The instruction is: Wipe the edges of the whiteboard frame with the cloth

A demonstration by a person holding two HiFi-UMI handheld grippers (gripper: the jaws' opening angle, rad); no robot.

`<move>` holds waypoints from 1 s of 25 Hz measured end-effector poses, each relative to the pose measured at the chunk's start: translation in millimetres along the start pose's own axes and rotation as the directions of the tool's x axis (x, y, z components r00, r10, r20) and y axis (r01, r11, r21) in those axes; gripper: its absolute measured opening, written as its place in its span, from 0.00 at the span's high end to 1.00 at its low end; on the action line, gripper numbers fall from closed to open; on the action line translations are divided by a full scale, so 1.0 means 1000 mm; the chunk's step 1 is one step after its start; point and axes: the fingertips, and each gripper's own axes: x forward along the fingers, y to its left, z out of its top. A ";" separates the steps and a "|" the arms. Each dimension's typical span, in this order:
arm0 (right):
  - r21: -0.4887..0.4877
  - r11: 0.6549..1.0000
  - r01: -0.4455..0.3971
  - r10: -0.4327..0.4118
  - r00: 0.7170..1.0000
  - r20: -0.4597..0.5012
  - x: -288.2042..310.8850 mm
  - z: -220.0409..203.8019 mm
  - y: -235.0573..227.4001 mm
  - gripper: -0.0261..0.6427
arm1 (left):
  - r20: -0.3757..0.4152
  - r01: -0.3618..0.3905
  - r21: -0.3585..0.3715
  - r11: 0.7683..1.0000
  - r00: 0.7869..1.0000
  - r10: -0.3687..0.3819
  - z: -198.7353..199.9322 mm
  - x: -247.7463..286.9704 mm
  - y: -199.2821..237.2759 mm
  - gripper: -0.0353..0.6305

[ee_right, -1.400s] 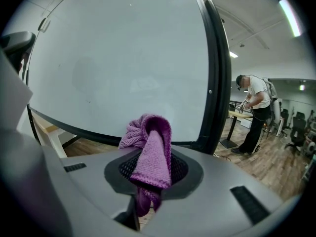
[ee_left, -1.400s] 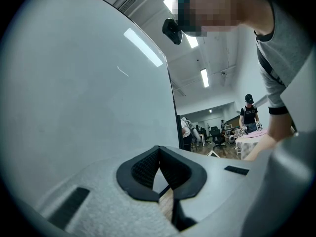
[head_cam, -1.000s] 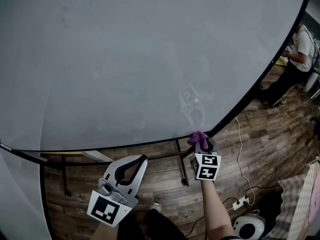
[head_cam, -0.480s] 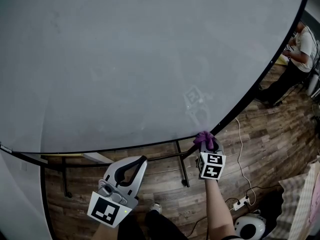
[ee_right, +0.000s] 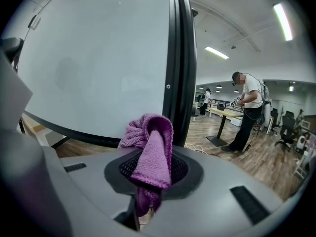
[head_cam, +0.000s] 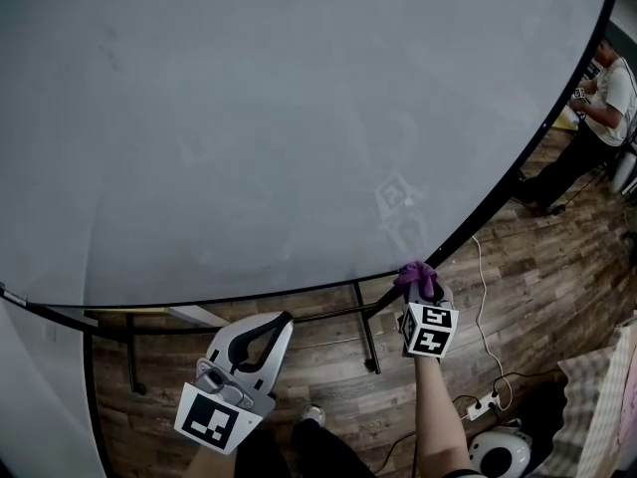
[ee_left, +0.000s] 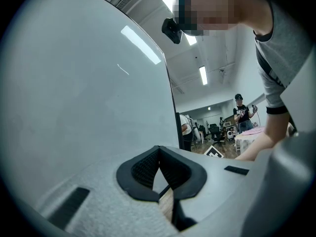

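No legible text, brand, number or label found in any view. Only sign-like marks: black-and-white square marker patterns on cube of left gripper (head_cam: pixel 281 319) and cube of right gripper (head_cam: pixel 418 279); no letters or digits made out in them. Faint reflection of one such pattern seen on whiteboard (head_cam: pixel 249 118); no writing made out there.

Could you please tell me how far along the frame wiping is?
Done: the purple cloth is gripped in the right tongs. In hand: it sits at the lower right corner of the whiteboard frame. Left: probably the right edge rising from there; wiped parts show no mark. The left tongs hang shut, empty.
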 end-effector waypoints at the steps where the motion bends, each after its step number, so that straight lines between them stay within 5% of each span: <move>1: 0.001 1.000 0.002 -0.002 1.000 0.000 0.000 0.000 -0.001 0.87 | 0.002 -0.002 0.001 1.000 1.000 0.002 0.000 0.000 0.000 0.92; 8: 0.068 0.996 0.065 -0.064 0.998 -0.013 0.000 -0.002 -0.020 0.87 | 0.000 -0.016 -0.002 1.000 1.000 0.016 0.000 -0.011 0.004 0.92; 25: 0.090 0.996 0.020 -0.025 0.998 0.055 -0.059 0.001 0.020 0.87 | 0.010 -0.038 0.003 0.999 0.999 0.038 0.009 -0.058 0.007 0.92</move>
